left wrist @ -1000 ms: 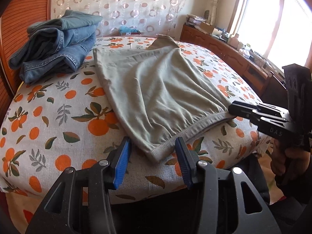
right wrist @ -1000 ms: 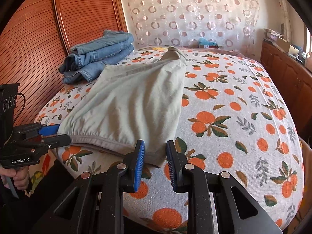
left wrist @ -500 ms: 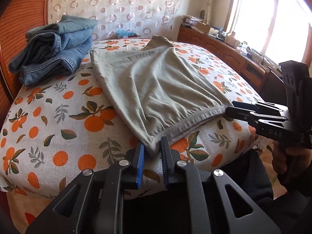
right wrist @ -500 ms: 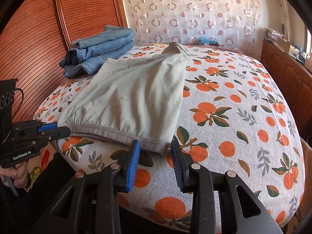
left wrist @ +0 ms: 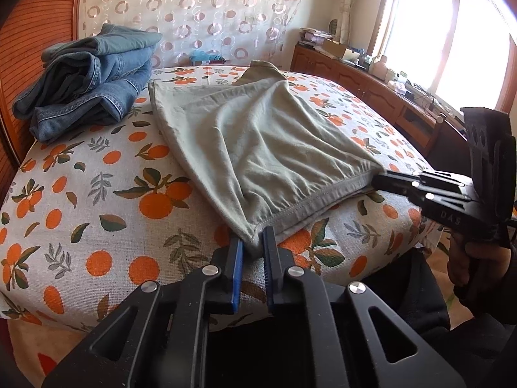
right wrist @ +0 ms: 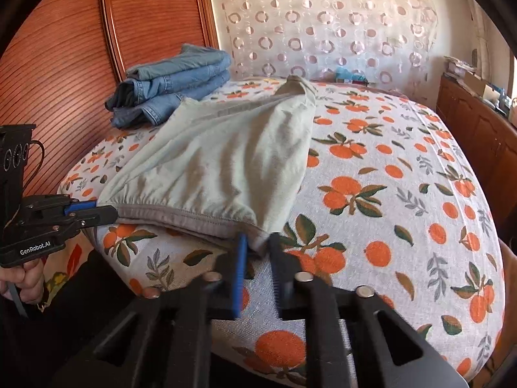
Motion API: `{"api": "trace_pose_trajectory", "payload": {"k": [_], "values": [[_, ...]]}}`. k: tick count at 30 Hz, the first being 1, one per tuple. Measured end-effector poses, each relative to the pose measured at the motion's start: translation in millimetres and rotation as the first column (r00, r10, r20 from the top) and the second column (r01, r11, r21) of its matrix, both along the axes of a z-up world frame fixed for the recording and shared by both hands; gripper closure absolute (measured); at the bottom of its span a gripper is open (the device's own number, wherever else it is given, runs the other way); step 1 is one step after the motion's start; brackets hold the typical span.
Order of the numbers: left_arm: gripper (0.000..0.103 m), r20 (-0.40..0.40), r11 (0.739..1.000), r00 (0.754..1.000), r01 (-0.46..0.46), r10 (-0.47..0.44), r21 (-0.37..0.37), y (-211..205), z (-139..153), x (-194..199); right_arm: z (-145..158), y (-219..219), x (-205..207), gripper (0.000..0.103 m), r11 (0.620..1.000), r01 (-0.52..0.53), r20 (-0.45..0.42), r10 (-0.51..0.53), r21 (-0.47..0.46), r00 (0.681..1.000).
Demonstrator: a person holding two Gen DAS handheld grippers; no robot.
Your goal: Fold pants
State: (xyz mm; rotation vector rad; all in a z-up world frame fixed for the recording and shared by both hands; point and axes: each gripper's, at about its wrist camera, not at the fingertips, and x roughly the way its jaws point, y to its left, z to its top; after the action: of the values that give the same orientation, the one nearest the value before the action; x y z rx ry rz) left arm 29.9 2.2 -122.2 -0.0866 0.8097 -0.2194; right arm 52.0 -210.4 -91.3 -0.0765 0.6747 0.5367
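Observation:
Pale grey-green pants (left wrist: 258, 148) lie flat on the orange-print bed (left wrist: 97, 194), waistband toward me at the near edge; they also show in the right wrist view (right wrist: 219, 161). My left gripper (left wrist: 253, 242) is shut on the left waistband corner. My right gripper (right wrist: 258, 242) is shut on the right waistband corner; the cloth sits between its fingers. From the left wrist view the right gripper (left wrist: 379, 177) shows pinching the waistband end. From the right wrist view the left gripper (right wrist: 106, 210) shows at the other end.
A stack of folded blue jeans (left wrist: 87, 74) lies at the far left of the bed by the wooden headboard (right wrist: 64, 64). A wooden sideboard (left wrist: 371, 87) with clutter runs along the right under a window. A patterned curtain hangs behind.
Both grippers have closed on the waistband corners; a second ago they were open at the edge. The waistband edge now lifts slightly off the bed.

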Motion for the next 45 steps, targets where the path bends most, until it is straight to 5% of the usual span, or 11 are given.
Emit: {"api": "trace_pose_trajectory", "payload": {"k": [15, 23, 34, 45], "values": [[0.095, -0.001, 0.999, 1.0, 0.031, -0.031, -0.027, 2, 28, -12, 29, -9, -18, 0.095, 0.997, -0.042, 0.017, 0.041, 0.07, 0.999], [0.095, 0.051, 1.0, 0.999, -0.004, 0.005, -0.021, 26, 45, 55, 62, 7, 44, 0.095, 0.996, -0.063, 0.068, 0.059, 0.066, 0.996], [0.095, 0.061, 0.999, 0.998, -0.033, 0.031, 0.034, 46, 52, 139, 56, 43, 131, 0.095, 0.999, -0.05, 0.029, 0.05, 0.014, 0.998], [0.094, 0.026, 0.995, 0.997, -0.079, 0.077, 0.061, 54, 47, 176, 49, 68, 191, 0.093, 1.0, -0.025, -0.02, 0.025, 0.0, 0.999]]}}
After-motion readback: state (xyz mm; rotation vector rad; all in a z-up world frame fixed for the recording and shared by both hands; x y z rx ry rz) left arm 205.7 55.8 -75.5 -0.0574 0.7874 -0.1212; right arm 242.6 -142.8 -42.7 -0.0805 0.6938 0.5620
